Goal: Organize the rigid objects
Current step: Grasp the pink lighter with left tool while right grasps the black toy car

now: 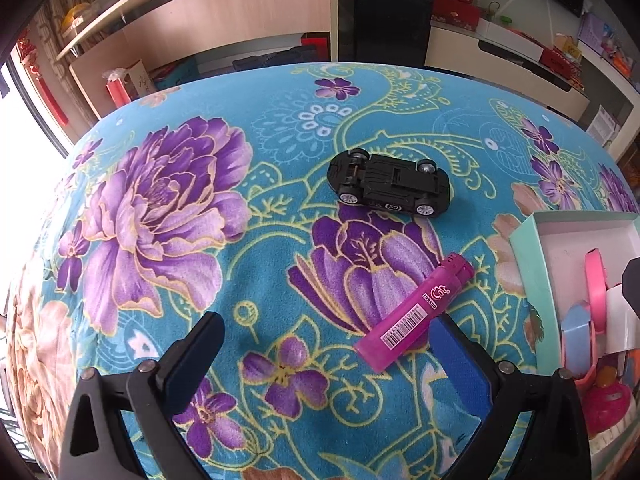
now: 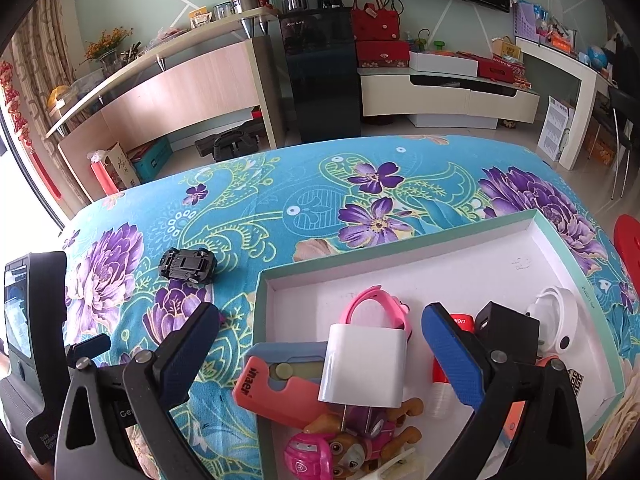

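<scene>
A pink lighter (image 1: 416, 313) lies on the floral cloth just ahead of my open, empty left gripper (image 1: 326, 334), close to its right finger. A black toy car (image 1: 389, 187) lies upside down farther ahead; it also shows in the right wrist view (image 2: 187, 265). My right gripper (image 2: 320, 324) is open over the mint-edged white box (image 2: 560, 260). A white charger (image 2: 366, 364) stands between its fingers, apart from both. The box also holds a pink watch (image 2: 374, 300), a coral case (image 2: 276, 392), a pup toy (image 2: 344, 448), a black adapter (image 2: 506, 330) and a white round device (image 2: 556, 312).
The box's left corner shows at the right of the left wrist view (image 1: 532, 264). The left gripper's body (image 2: 28, 344) stands left of the right gripper. Beyond the table's far edge are shelves, a dark cabinet (image 2: 324, 80) and a TV bench.
</scene>
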The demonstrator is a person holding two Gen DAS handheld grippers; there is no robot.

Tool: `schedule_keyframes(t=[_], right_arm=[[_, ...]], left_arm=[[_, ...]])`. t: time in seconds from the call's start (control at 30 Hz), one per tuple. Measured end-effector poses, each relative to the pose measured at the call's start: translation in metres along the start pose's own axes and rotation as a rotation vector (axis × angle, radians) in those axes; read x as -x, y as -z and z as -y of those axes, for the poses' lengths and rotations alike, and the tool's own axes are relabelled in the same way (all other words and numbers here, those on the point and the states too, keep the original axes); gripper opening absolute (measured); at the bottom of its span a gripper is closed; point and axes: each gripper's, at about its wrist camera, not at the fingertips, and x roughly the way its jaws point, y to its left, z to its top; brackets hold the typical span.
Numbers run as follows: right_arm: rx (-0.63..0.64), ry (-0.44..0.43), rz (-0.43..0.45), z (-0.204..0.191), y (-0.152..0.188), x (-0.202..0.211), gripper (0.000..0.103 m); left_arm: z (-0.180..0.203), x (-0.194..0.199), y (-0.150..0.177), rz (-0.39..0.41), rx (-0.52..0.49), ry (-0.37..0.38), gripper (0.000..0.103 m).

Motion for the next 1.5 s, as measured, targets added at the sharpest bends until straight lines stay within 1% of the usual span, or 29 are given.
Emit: schedule_keyframes(t=[0.1,0.13,0.17,0.23,0.27,0.3,0.37,0.4,0.43,0.47,0.53,0.6,0.67,0.73,0.9,1.03,1.2,1.3,1.5], right_arm=[[0.0,0.007,0.002,0.0,-0.001,0.0,0.101],[0.0,0.009,0.001,0.001,-0.001,0.0,0.101],[-0.001,0.012,-0.001,0.001,-0.001,0.0,0.101],[-0.002,0.017,-0.005,0.001,-0.001,-0.002,0.101],[-0.002,0.02,-0.006,0.002,-0.001,-0.002,0.101],[-0.002,0.024,-0.007,0.002,-0.002,-0.003,0.101],[0.0,0.028,-0.011,0.001,-0.003,-0.004,0.101],[0.001,0.026,-0.01,0.0,-0.004,-0.005,0.101],[0.002,0.022,-0.01,-0.001,-0.005,-0.005,0.101],[0.004,0.016,-0.011,-0.002,-0.005,-0.005,0.101],[0.009,0.006,-0.013,-0.004,-0.007,-0.006,0.101],[0.019,-0.003,-0.023,-0.007,-0.008,-0.009,0.101],[0.038,-0.009,-0.032,-0.011,-0.01,-0.011,0.101],[0.064,-0.01,-0.037,-0.016,-0.012,-0.014,0.101],[0.129,-0.042,-0.041,-0.036,-0.019,-0.021,0.101],[0.183,-0.061,-0.043,-0.056,-0.025,-0.027,0.101],[0.249,-0.081,-0.037,-0.08,-0.03,-0.033,0.101],[0.275,-0.108,-0.054,-0.094,-0.032,-0.041,0.101],[0.329,-0.113,-0.088,-0.124,-0.034,-0.064,0.101]], left_arm=[[0.012,-0.004,0.001,-0.003,-0.047,0.03,0.103],[0.015,-0.005,0.0,0.001,-0.05,0.039,0.1],[0.016,-0.007,-0.001,0.0,-0.052,0.049,0.093],[0.017,-0.008,-0.003,0.007,-0.051,0.055,0.088],[0.018,-0.007,-0.003,0.012,-0.055,0.058,0.084],[0.019,-0.006,-0.003,0.017,-0.062,0.069,0.081],[0.021,-0.004,-0.006,0.028,-0.073,0.093,0.072],[0.021,-0.005,-0.008,0.032,-0.075,0.111,0.069],[0.022,-0.005,-0.009,0.034,-0.077,0.132,0.06],[0.022,-0.005,-0.009,0.033,-0.078,0.145,0.048],[0.021,-0.004,-0.008,0.035,-0.084,0.151,0.039],[0.019,-0.003,-0.007,0.036,-0.082,0.17,0.035],[0.014,0.0,-0.006,0.035,-0.063,0.187,0.028],[0.006,0.001,-0.005,0.036,-0.04,0.195,0.025],[-0.017,0.003,-0.002,0.035,0.038,0.17,0.023],[-0.043,0.003,-0.001,0.039,0.113,0.112,0.023],[-0.078,0.005,0.002,0.041,0.23,0.11,0.022],[-0.09,0.007,0.005,0.045,0.263,0.094,0.022],[-0.113,0.008,0.009,0.041,0.328,0.072,0.022]])
